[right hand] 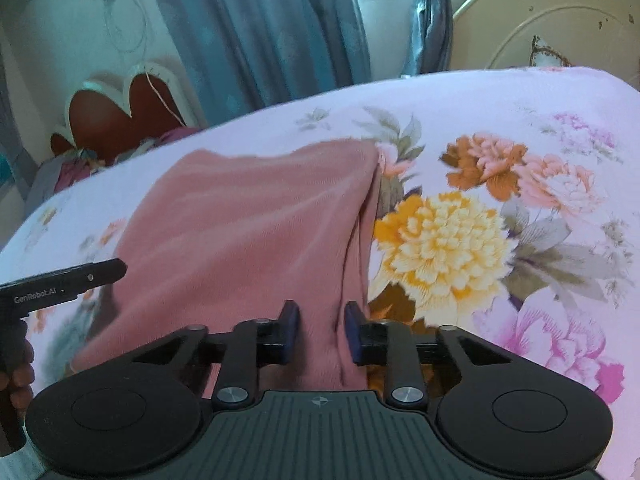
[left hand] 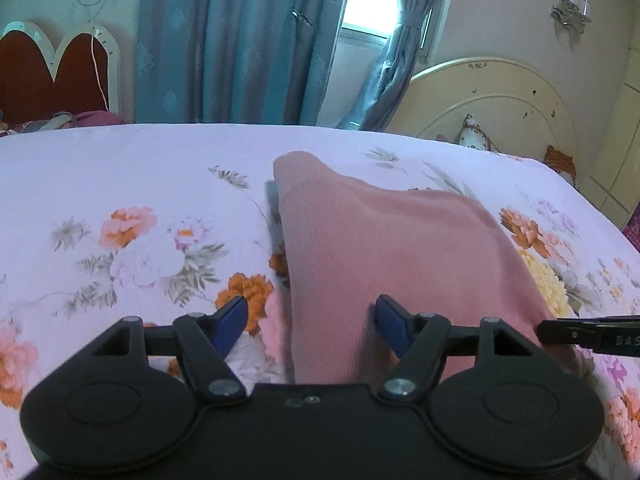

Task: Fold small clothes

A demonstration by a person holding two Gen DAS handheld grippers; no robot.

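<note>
A pink knit garment (left hand: 380, 240) lies on the flowered bedsheet (left hand: 120, 184), stretching from the grippers toward the far side of the bed. My left gripper (left hand: 312, 320) is open wide: its right pad hangs over the cloth and its left pad is off the garment's left edge. In the right wrist view the garment (right hand: 248, 216) shows a folded right edge. My right gripper (right hand: 322, 332) stands over that edge with a narrow gap between its pads; cloth fills the gap, smooth and unpinched. Each gripper's tip shows in the other's view.
The sheet (right hand: 500, 120) covers the whole bed. Behind the far edge hang blue curtains (left hand: 240, 48) beside a bright window (left hand: 368, 0). A cream round headboard (left hand: 500, 96) with a pillow stands at the right, a red heart-shaped headboard (left hand: 52, 76) at the left. A hand (right hand: 16, 380) holds the left gripper.
</note>
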